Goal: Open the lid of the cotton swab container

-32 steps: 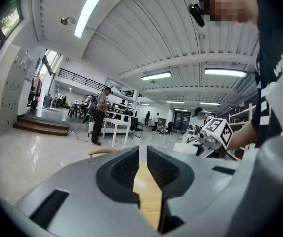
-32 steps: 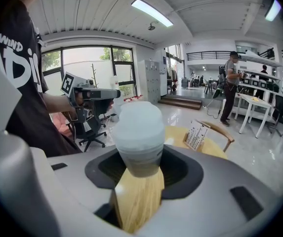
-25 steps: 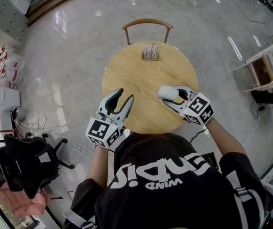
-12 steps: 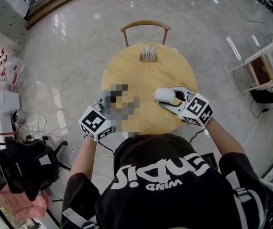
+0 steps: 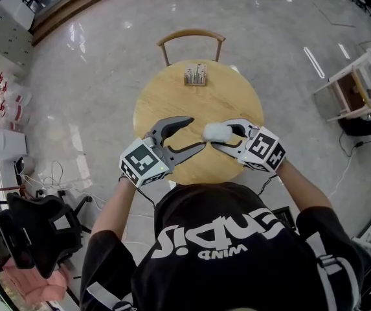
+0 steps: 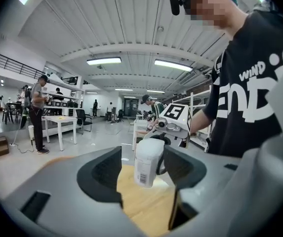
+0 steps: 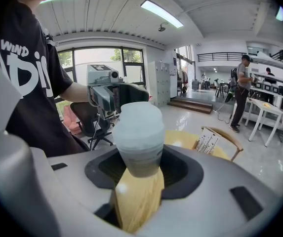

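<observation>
The cotton swab container [image 5: 215, 132] is a small frosted white tub with a lid, and my right gripper [image 5: 219, 135] is shut on it just above the round wooden table [image 5: 191, 102]. In the right gripper view the tub [image 7: 139, 137] stands between the jaws with its lid end pointing away from the camera. My left gripper [image 5: 197, 132] points at the tub from the left. Its jaws have just been opening, stand wide and hold nothing. In the left gripper view the tub [image 6: 147, 162] shows between the jaws but a little beyond them, untouched.
A small holder with upright sticks [image 5: 195, 74] stands at the table's far side. A wooden chair [image 5: 190, 41] stands behind it. A black office chair [image 5: 36, 229] is on the floor at the lower left. White tables and people [image 6: 37, 112] are further off in the room.
My left gripper has swung in from the table's left edge towards the tub, turned to face it, and its jaws have spread wider. The right gripper still holds the tub in about the same place.
</observation>
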Available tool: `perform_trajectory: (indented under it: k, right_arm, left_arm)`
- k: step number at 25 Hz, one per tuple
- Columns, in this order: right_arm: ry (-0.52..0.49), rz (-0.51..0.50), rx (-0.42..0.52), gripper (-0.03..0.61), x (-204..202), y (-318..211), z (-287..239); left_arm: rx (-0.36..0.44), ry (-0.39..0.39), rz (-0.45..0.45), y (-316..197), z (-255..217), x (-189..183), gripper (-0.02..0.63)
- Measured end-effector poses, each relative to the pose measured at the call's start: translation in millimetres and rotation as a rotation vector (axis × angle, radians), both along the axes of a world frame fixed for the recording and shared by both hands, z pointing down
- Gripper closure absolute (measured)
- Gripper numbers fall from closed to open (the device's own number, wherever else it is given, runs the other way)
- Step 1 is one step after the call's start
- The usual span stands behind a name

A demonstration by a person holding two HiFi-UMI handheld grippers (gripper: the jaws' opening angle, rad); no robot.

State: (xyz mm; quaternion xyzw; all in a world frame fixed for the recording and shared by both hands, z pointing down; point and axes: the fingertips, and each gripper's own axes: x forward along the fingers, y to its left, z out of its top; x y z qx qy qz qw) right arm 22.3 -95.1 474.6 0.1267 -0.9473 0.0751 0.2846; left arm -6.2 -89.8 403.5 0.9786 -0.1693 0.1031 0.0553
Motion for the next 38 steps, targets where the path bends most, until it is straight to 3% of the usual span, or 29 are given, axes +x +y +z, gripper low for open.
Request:
perform_trajectory:
  k: [12,38]
  right_arm:
    - [-0.018,-0.02,0.001,0.387,1,-4,2]
    - [-0.011,-0.049,-0.036,0.388,-8,2,1]
  left_arm:
    - [-0.037,0.021,0.068,-10,7,35,0.357]
    - [-0.074,0.024,0.087,-6,9,35,0.387]
